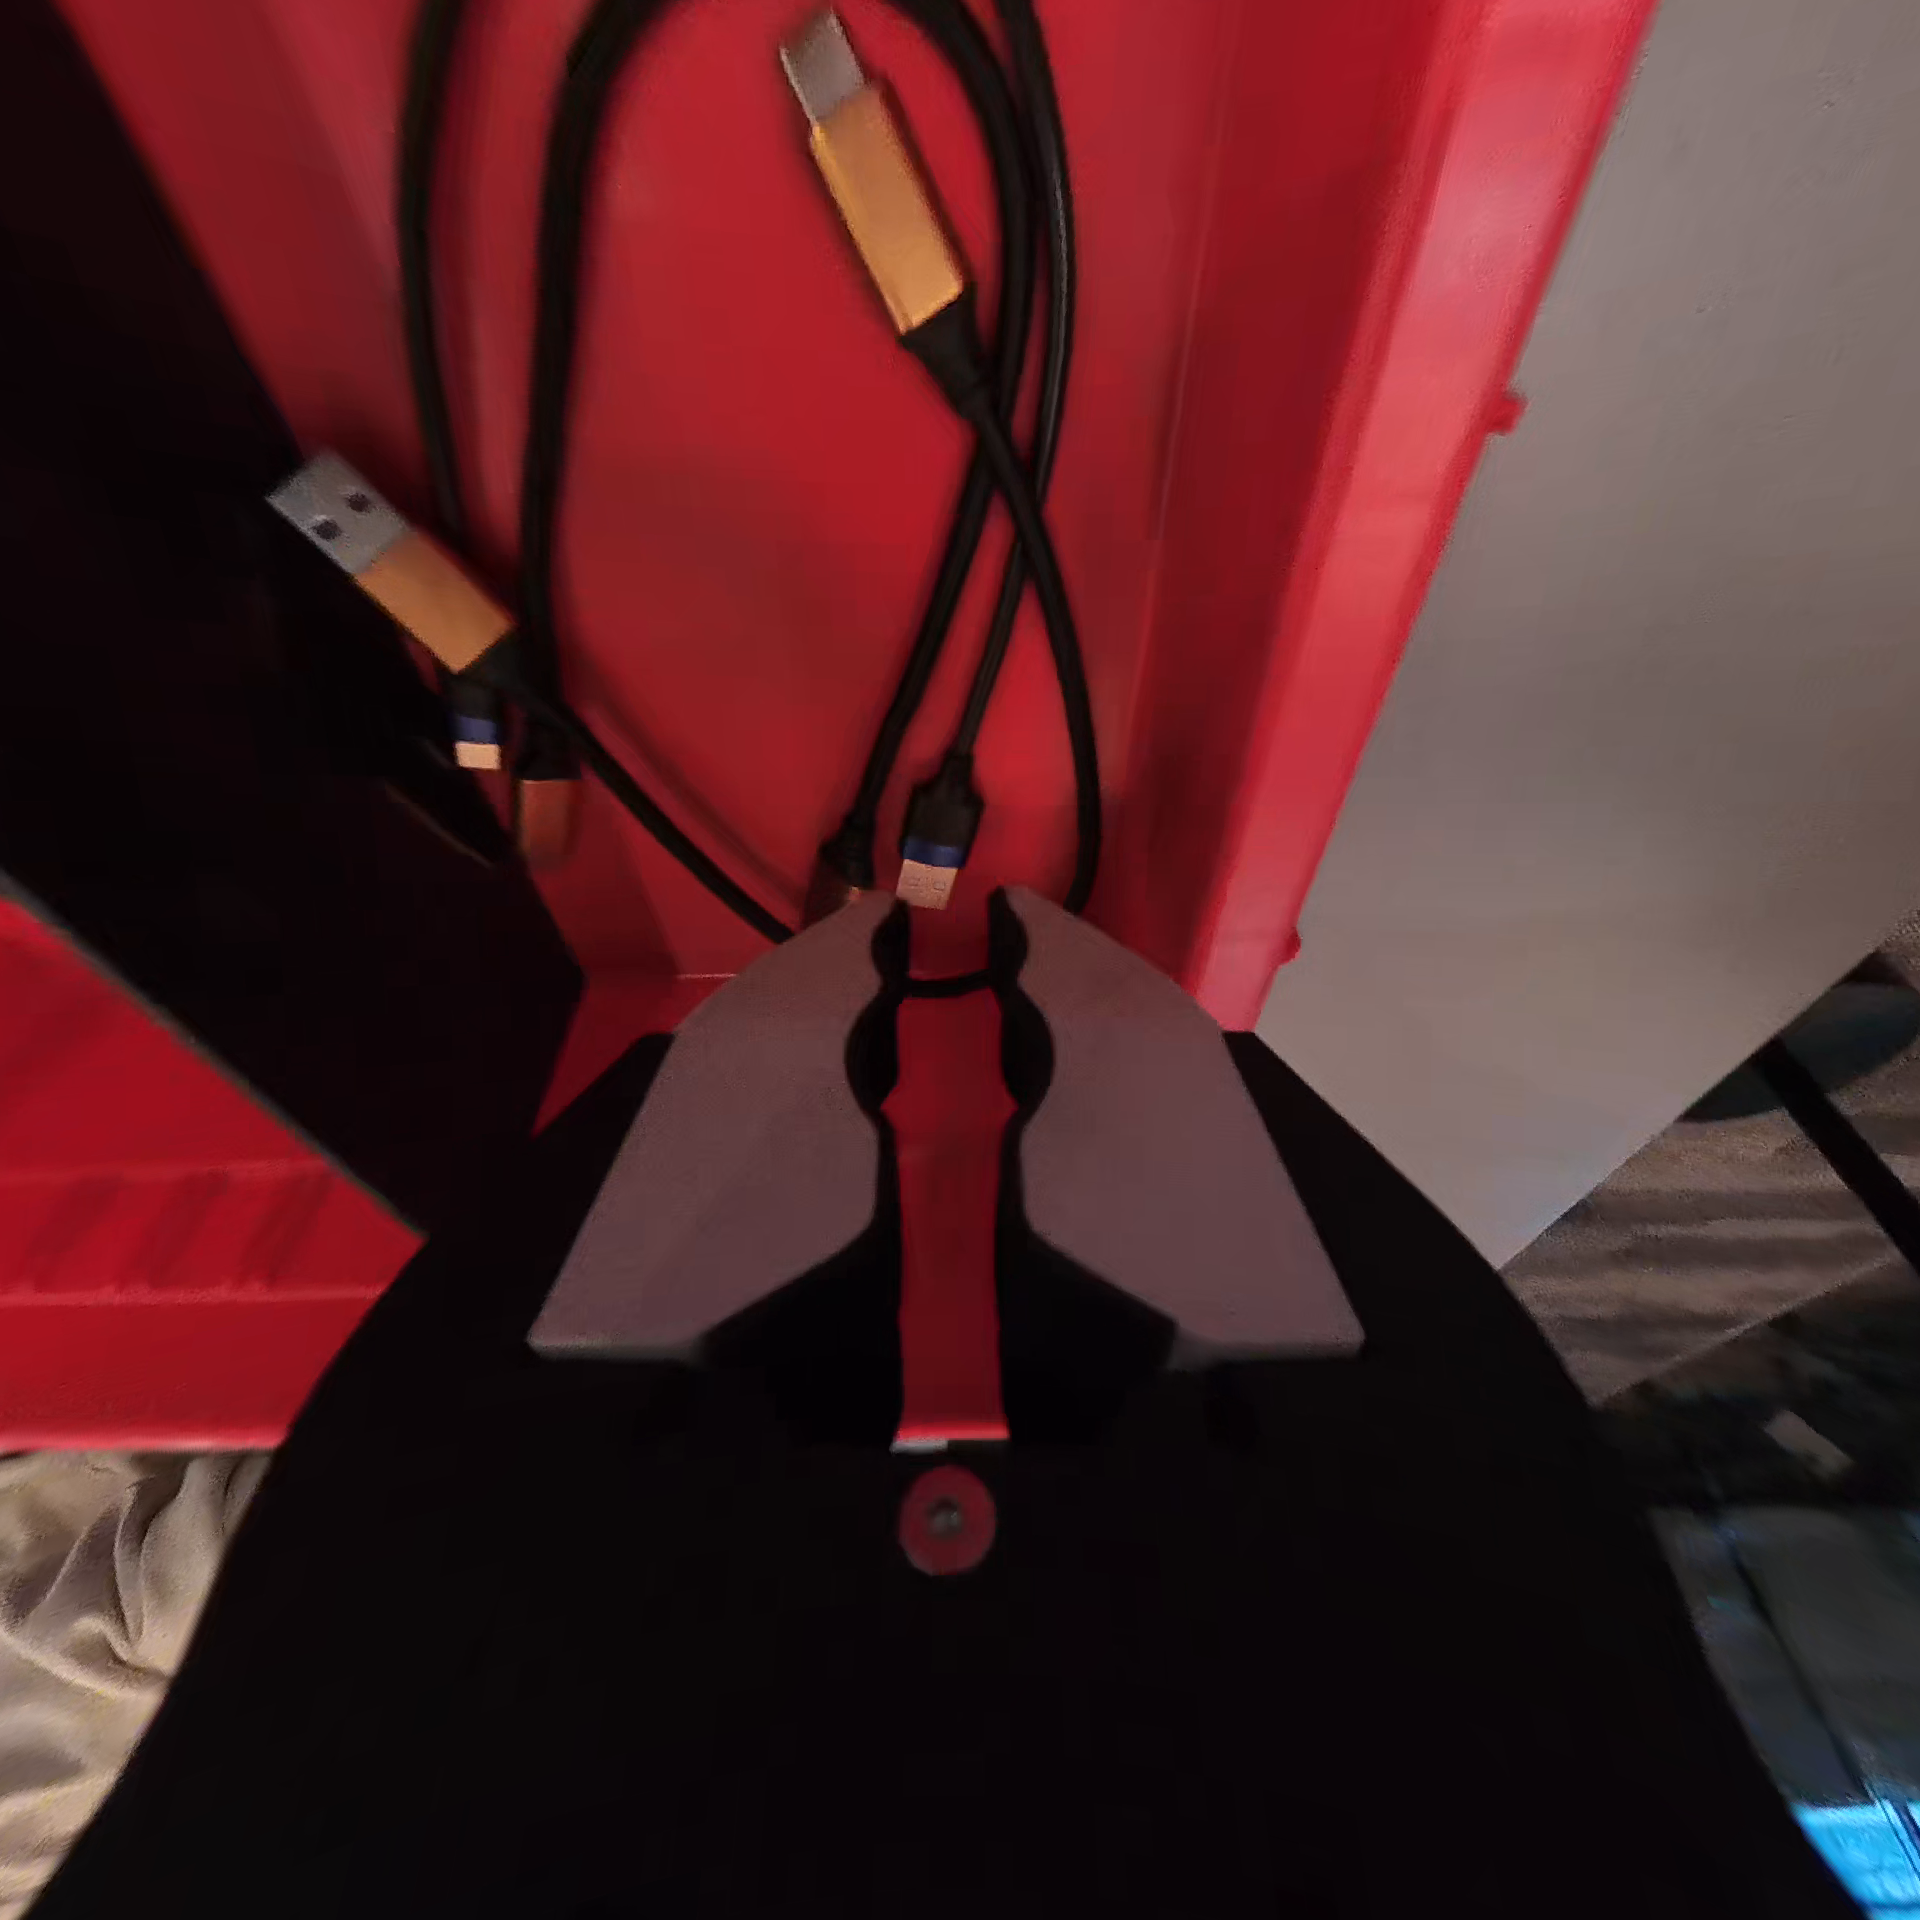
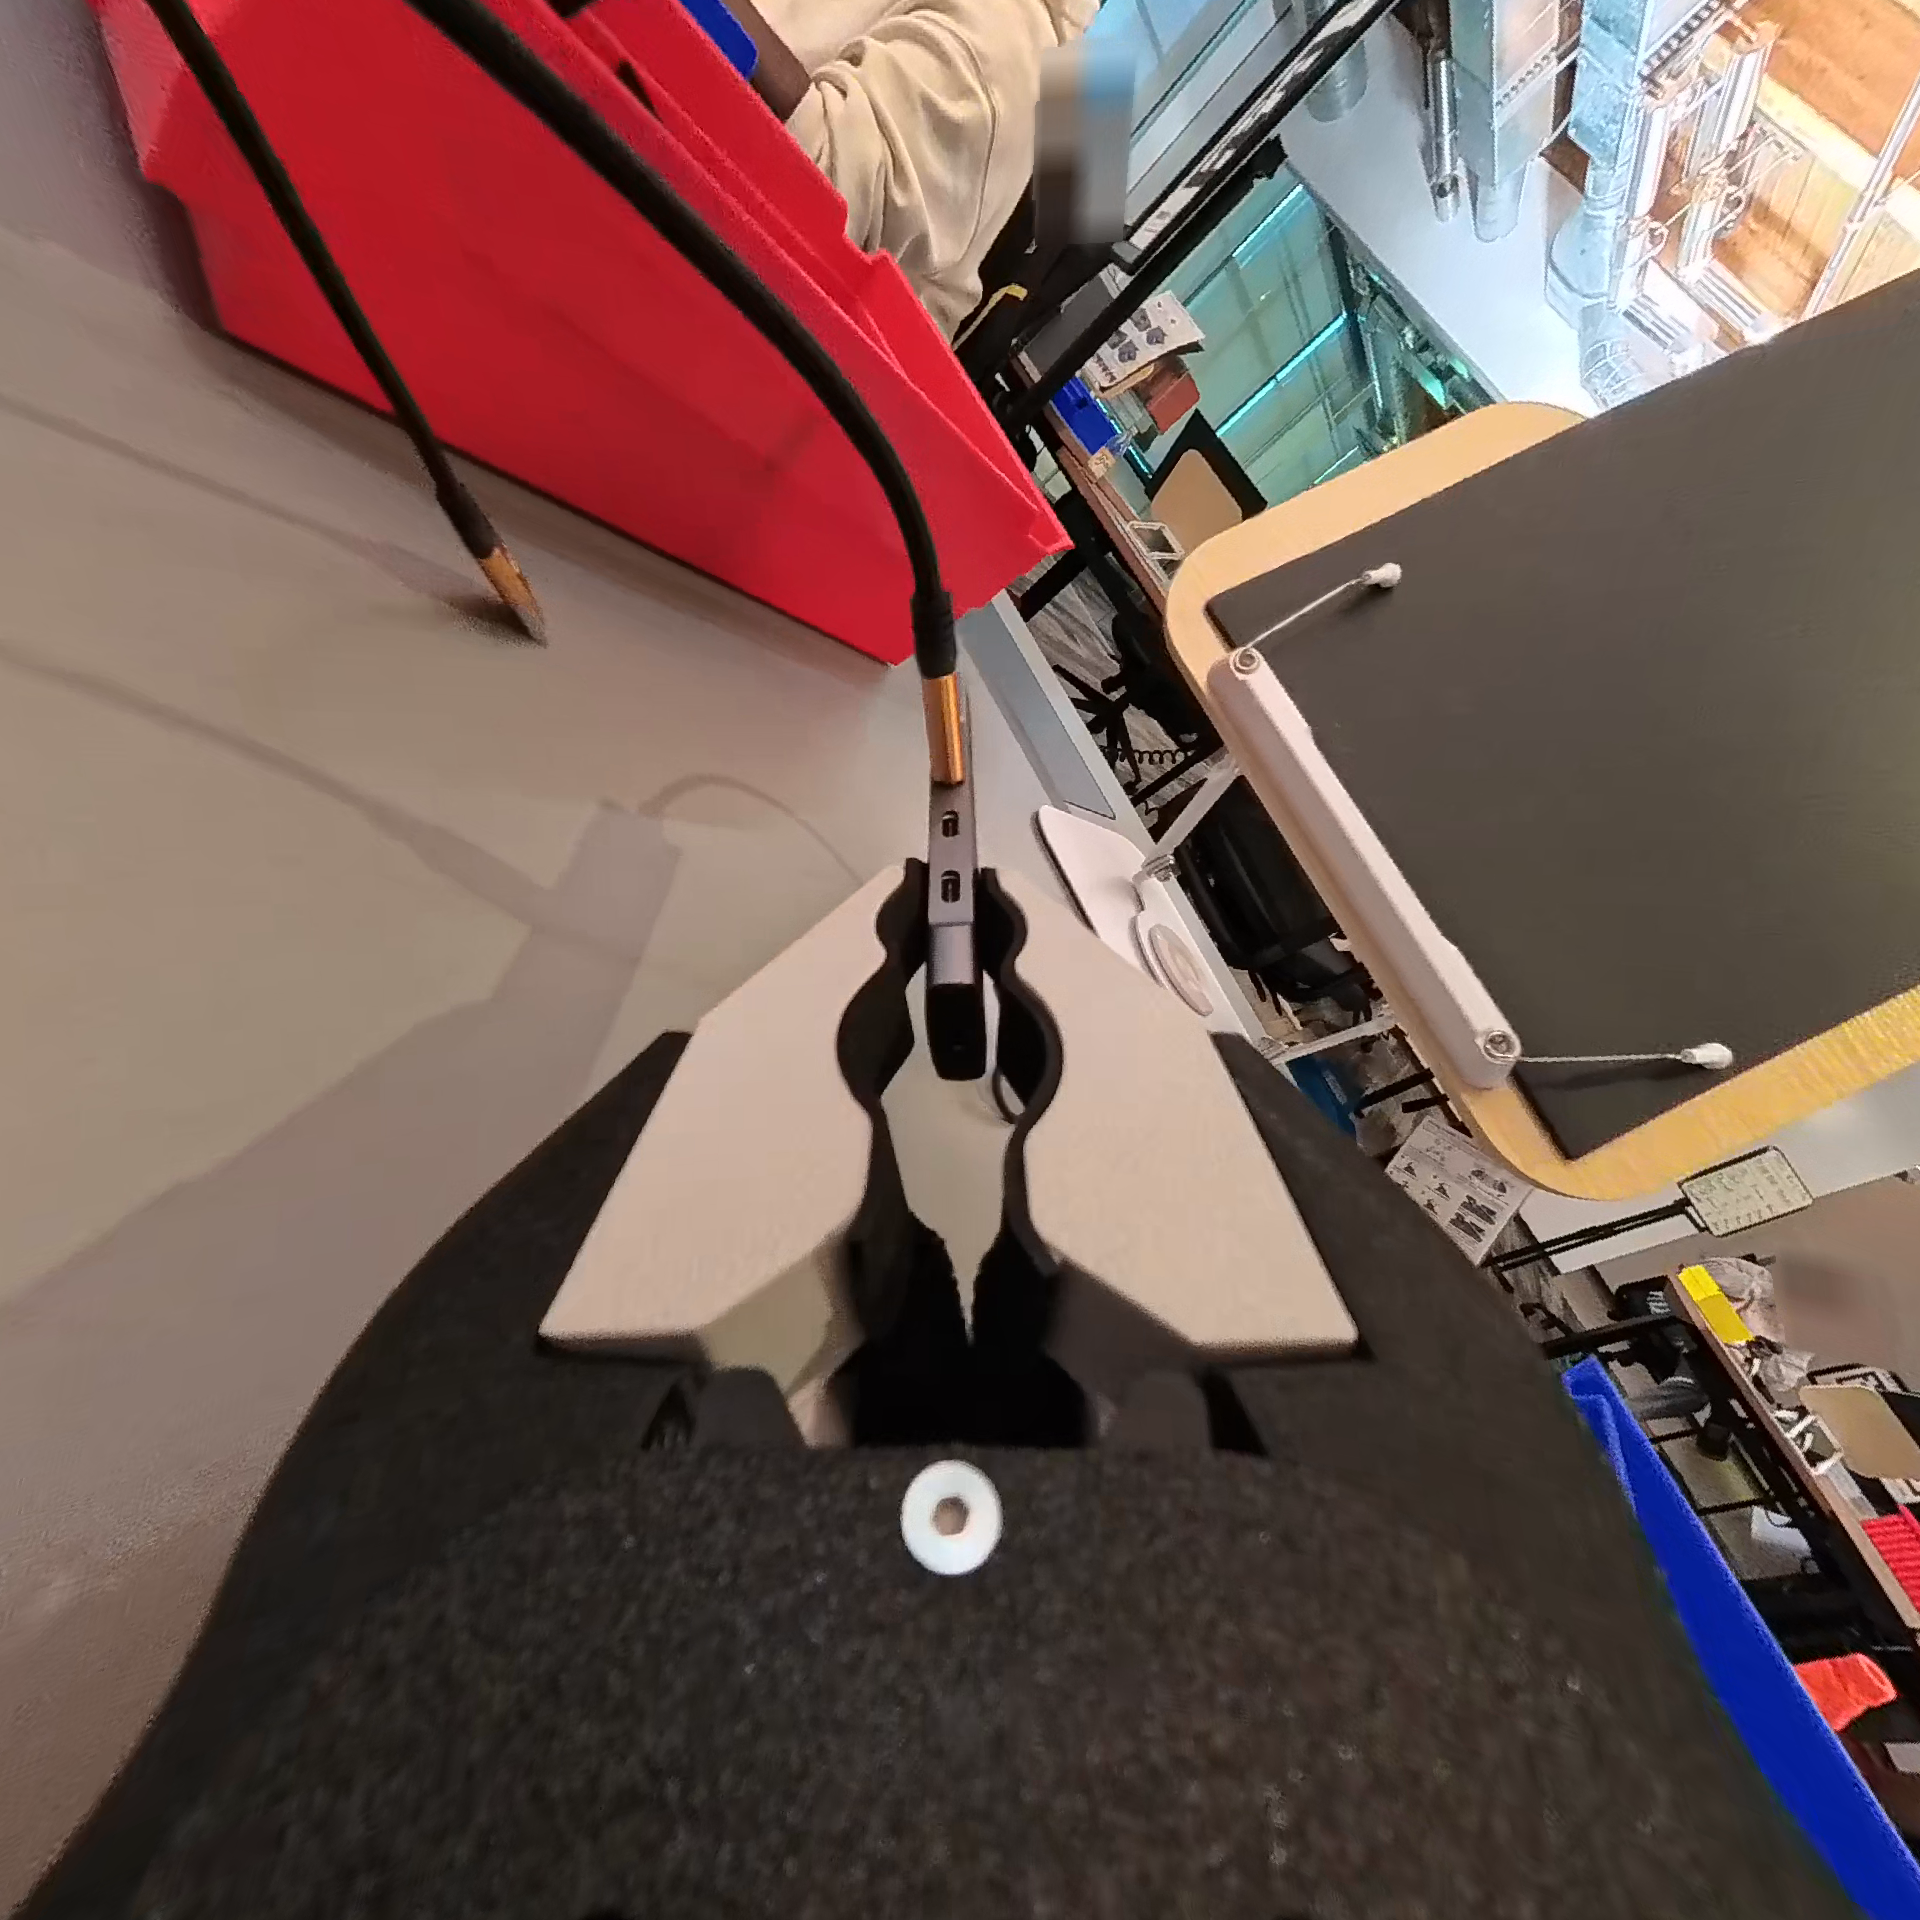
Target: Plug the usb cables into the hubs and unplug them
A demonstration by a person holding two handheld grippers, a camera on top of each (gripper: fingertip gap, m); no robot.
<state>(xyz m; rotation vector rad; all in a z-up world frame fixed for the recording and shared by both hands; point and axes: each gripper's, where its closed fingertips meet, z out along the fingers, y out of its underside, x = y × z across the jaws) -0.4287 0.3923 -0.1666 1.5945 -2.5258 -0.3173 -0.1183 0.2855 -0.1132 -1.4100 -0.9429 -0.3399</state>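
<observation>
— What lay under it all?

— A smooth grey table (image 2: pixel 260 883) in a cluttered workshop, with a red plastic bin (image 1: pixel 748 499) on it (glossy, ribbed rim). A black board (image 2: pixel 1610 748) with a pale wood edge stood near.

— And in the bin?

— Black braided cables (image 1: pixel 1023 582) with gold plugs. The left gripper (image 1: pixel 948 909) hung just over them, jaws slightly apart, empty.

— The right?

— The right gripper (image 2: pixel 951 883) pinched a grey metal hub (image 2: pixel 954 935), cable plugged in, above the table.

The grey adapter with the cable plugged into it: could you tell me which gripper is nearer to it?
Right. The right gripper clamps the grey adapter; the left gripper is over the red bin.
</observation>
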